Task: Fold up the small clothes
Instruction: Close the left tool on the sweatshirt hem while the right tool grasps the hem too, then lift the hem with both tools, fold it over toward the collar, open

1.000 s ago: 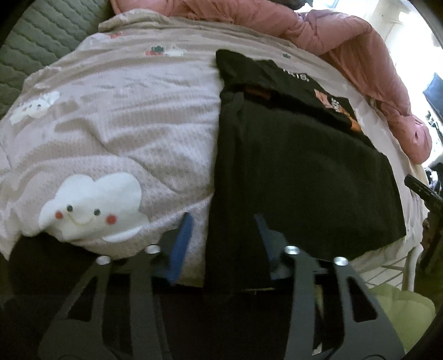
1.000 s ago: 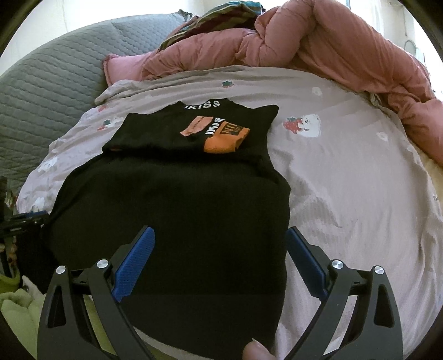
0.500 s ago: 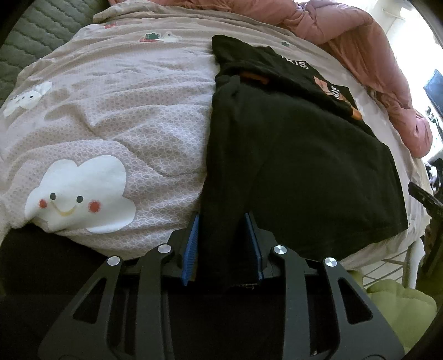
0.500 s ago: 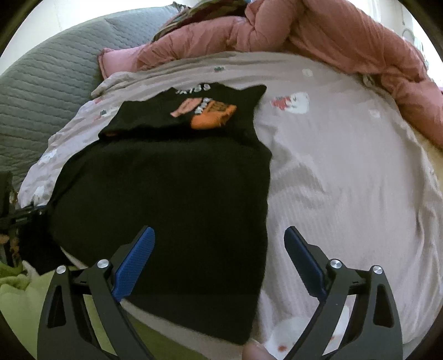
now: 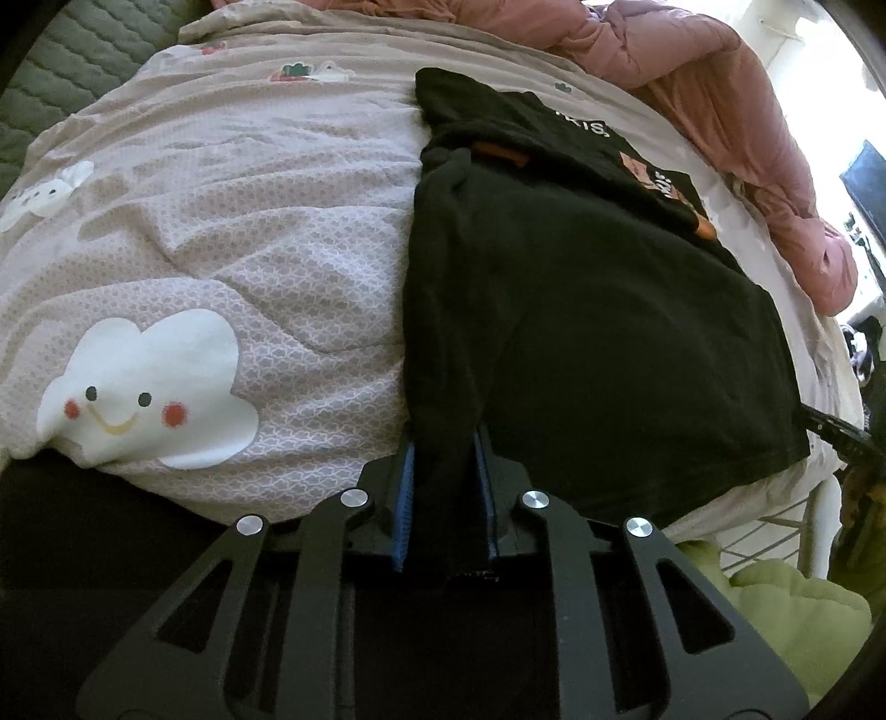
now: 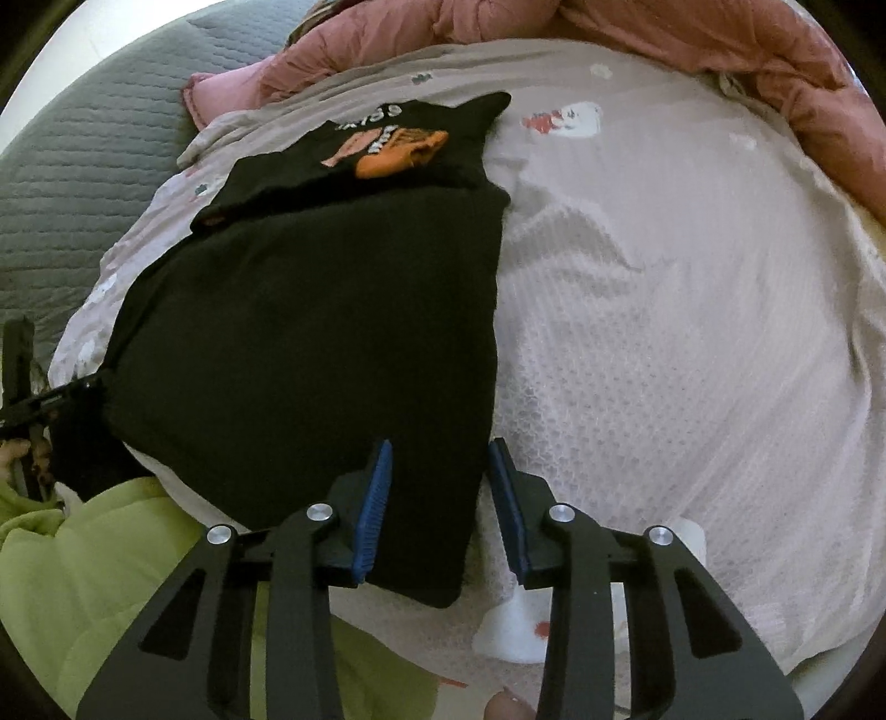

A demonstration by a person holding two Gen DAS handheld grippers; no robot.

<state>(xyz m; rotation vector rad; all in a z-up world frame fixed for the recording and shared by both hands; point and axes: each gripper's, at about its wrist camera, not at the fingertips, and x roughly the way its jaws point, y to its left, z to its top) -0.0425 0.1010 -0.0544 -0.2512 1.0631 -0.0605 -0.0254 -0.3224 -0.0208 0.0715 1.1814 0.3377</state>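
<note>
Since the earlier frames both grippers have narrowed. The left gripper (image 5: 443,471) now pinches a bunched near corner of the black T-shirt (image 5: 598,332) between its blue pads. The right gripper (image 6: 440,498) straddles the other near corner, jaws partly closed; whether its pads touch the cloth cannot be told. One T-shirt lies flat on the cloud-print bedsheet (image 5: 221,221), its orange print (image 6: 398,149) at the far end. One pink duvet (image 6: 720,39) is heaped beyond the T-shirt.
</note>
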